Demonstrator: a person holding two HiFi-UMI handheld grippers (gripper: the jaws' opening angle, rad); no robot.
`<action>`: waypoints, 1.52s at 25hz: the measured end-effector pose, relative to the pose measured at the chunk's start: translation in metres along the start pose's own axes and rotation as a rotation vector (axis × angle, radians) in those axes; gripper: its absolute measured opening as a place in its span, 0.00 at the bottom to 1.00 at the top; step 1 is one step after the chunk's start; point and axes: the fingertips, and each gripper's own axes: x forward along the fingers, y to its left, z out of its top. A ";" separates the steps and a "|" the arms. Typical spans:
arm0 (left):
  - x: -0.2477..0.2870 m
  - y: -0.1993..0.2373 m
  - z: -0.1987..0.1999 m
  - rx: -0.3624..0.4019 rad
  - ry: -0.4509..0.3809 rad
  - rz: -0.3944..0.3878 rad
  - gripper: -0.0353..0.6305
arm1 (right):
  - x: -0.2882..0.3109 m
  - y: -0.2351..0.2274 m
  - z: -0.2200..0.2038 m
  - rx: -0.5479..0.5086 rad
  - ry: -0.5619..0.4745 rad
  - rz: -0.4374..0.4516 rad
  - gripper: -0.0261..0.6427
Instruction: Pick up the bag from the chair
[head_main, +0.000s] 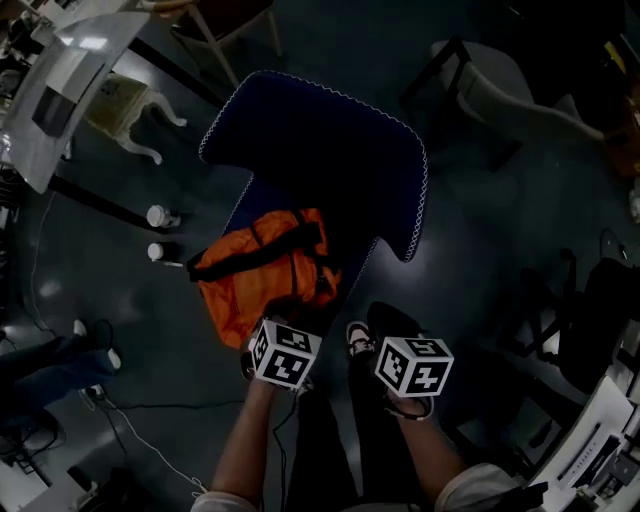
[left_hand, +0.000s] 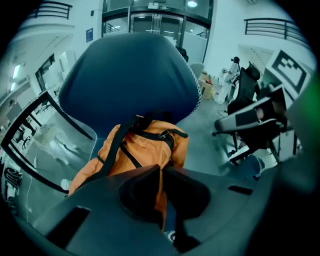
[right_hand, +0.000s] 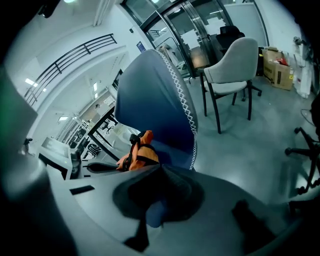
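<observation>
You're holding the left claw (left_hand: 161, 169) fully closed, and it's gripping a fold of the orange fabric bag with black straps (left_hand: 145, 150); in the left gripper view the orange cloth is running down between the two jaws where they meet; the black straps and a buckle are lying across the top of the bag just beyond the tips.

The bag is sitting at the front of the seat of the dark blue upholstered chair with white stitched edging (head_main: 320, 140); in the head view it's spreading toward the seat's left front corner, just ahead of the left claw's marker cube (head_main: 285, 352); whether it's clear of the seat I can't tell.

You're keeping the right claw (right_hand: 160, 167) closed too, tips together; no orange cloth is showing between them, only a blurred blue patch behind the gap lower down; the bag is showing just past its left jaw, against the chair back.

Both of your forearms (head_main: 250, 440) are reaching in from the bottom of the head view; a grey shell chair on black legs (right_hand: 230, 70) is standing well apart on the grey floor (right_hand: 260, 150).
</observation>
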 end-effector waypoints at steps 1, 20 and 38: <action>-0.009 0.002 -0.001 -0.021 -0.011 0.000 0.09 | -0.004 0.007 0.002 -0.007 -0.001 0.005 0.09; -0.195 0.036 -0.025 -0.371 -0.252 0.106 0.09 | -0.081 0.152 0.021 -0.233 -0.018 0.139 0.09; -0.335 0.036 -0.064 -0.620 -0.488 0.203 0.09 | -0.120 0.277 0.007 -0.431 -0.028 0.291 0.09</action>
